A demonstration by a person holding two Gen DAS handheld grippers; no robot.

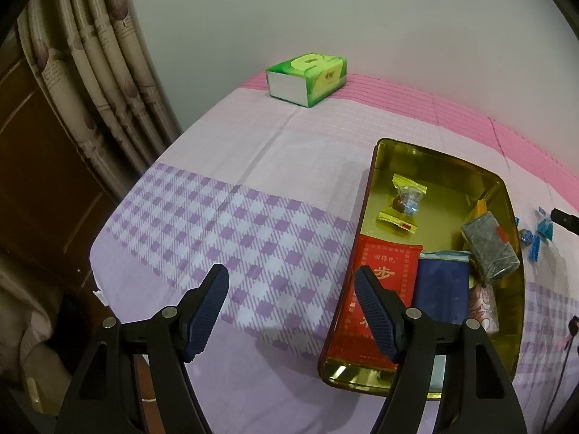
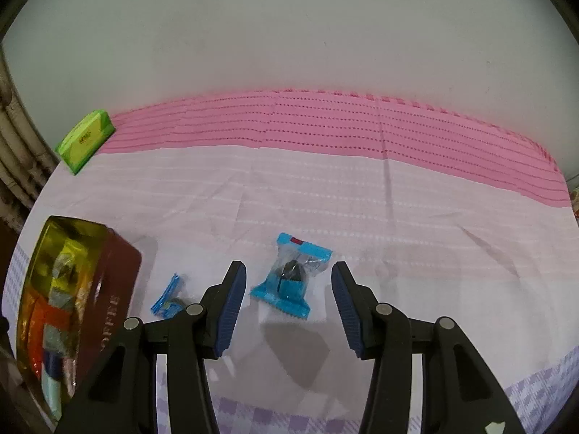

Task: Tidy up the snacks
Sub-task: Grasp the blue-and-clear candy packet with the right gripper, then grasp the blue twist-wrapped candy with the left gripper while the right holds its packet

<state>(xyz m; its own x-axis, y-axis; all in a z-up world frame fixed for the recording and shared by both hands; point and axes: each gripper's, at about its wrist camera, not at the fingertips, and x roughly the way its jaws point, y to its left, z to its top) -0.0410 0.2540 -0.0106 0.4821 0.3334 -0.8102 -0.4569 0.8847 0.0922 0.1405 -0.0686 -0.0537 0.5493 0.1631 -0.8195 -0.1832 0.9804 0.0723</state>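
Blue-wrapped candy (image 2: pixel 291 277) on the pale pink cloth (image 2: pixel 325 195), just ahead of the right gripper (image 2: pixel 289 282), in line with the gap between its two blue-padded fingers (image 2: pixel 231 303) and touched by neither pad. Wrapper bright blue with crimped, zigzag ends, a small red mark at the far end, a clear middle showing a dark round sweet inside; lying slightly askew, far end tipped left. Right jaws parted and empty, holding nothing.

Second blue candy (image 2: pixel 168 298) to the left, partly hidden behind the left finger, blurred, flat on the cloth between the first candy and the tin.

Further left, gold-lined tin (image 1: pixel 376 166), brown outside with pale lettering on its side, open on top. Inside: a yellow-wrapped sweet (image 1: pixel 403 202) alone toward the far end, a red packet (image 1: pixel 380 271) with gold characters, a dark blue packet (image 1: pixel 441 282), a grey-green block (image 1: pixel 488 249) leaning on the right wall, a pink patterned wrapper (image 1: pixel 485 307) beneath it.

Left gripper (image 1: pixel 291 313) above the purple-checked part of the cloth, beside the tin's near left corner, jaws spread wide, nothing between them.

Green tissue pack (image 1: pixel 307 77) at the far edge by the wall, well apart from everything; curtain (image 1: pixel 94 72) beyond to the left.
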